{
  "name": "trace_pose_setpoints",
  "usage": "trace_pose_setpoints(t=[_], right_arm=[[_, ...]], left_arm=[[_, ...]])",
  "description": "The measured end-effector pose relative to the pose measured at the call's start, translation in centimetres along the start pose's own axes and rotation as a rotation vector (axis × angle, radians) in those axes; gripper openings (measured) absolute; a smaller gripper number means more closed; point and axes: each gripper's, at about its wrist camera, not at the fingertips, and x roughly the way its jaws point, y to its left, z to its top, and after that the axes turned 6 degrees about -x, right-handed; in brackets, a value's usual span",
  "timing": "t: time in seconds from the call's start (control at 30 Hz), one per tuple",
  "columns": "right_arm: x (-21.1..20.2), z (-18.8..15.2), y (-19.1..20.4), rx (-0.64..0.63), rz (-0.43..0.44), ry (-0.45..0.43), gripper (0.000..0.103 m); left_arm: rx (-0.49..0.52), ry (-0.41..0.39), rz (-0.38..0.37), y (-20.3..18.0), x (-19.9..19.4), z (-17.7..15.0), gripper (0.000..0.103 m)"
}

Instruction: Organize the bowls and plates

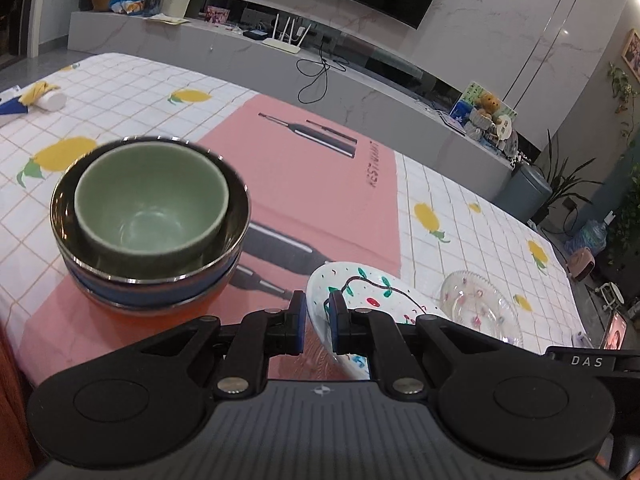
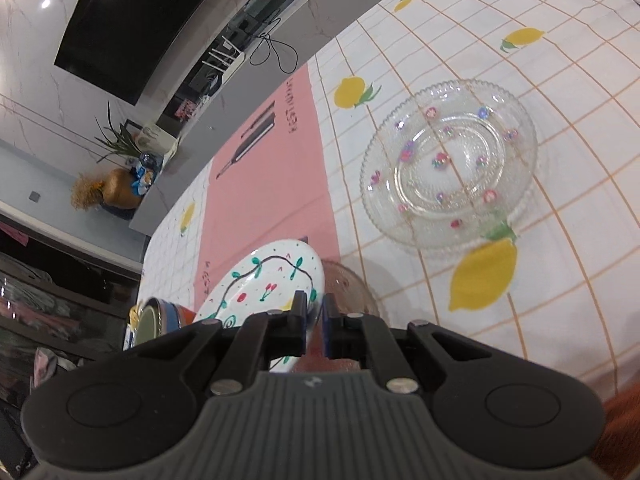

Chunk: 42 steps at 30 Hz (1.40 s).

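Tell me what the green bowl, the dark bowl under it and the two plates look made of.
Green bowl: probably matte glazed ceramic, thick rim, soft sheen.
Dark bowl: seemingly polished metal, mirror-like wall and bright rim.
Painted plate: likely glossy white ceramic, opaque, with painted cherries and leaves.
Clear plate: pressed glass or clear plastic, with the tablecloth showing through and a beaded rim.

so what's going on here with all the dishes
A person holding a gripper in each hand is sorting plates and bowls on a lemon-print tablecloth. Both the left gripper and the right gripper have their jaws closed on the rim of the same white painted plate, which is tilted up off the table. The bowls are already nested: a green bowl sits inside a steel bowl on the pink mat. A clear glass plate lies flat nearby, untouched.
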Motion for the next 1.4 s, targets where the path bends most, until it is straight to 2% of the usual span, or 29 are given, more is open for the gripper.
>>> trace_pose_setpoints(t=[0.27, 0.43, 0.67, 1.03, 1.2, 1.27, 1.33, 1.4], right_arm=[[1.0, -0.5, 0.2, -0.047, -0.059, 0.026, 0.006], [0.7, -1.0, 0.6, -0.095, -0.101, 0.013, 0.006], [1.8, -1.7, 1.6, -0.21, -0.201, 0.037, 0.006], [2.2, -1.9, 2.0, -0.25, -0.23, 0.06, 0.006], [2.3, -2.1, 2.3, -0.277, -0.249, 0.061, 0.006], [2.4, -2.1, 2.4, -0.285, -0.258, 0.067, 0.011], [2.5, -2.1, 2.3, -0.28, -0.262, 0.074, 0.011], [2.2, -2.2, 2.3, -0.281, -0.26, 0.06, 0.012]], left_arm=[[0.006, 0.038, 0.007, 1.0, 1.2, -1.0, 0.012], [0.021, 0.063, -0.006, 1.4, 1.5, -1.7, 0.013], [0.074, 0.091, 0.022, 1.3, 2.2, -2.5, 0.013], [0.127, 0.119, 0.052, 1.1, 2.5, -2.9, 0.012], [0.164, 0.119, 0.058, 0.9, 2.3, -2.9, 0.012], [0.178, 0.115, 0.056, 0.7, 2.2, -2.9, 0.013], [0.203, 0.095, 0.056, 0.5, 1.8, -3.0, 0.013], [0.253, 0.057, 0.074, -0.1, 1.4, -3.1, 0.019]])
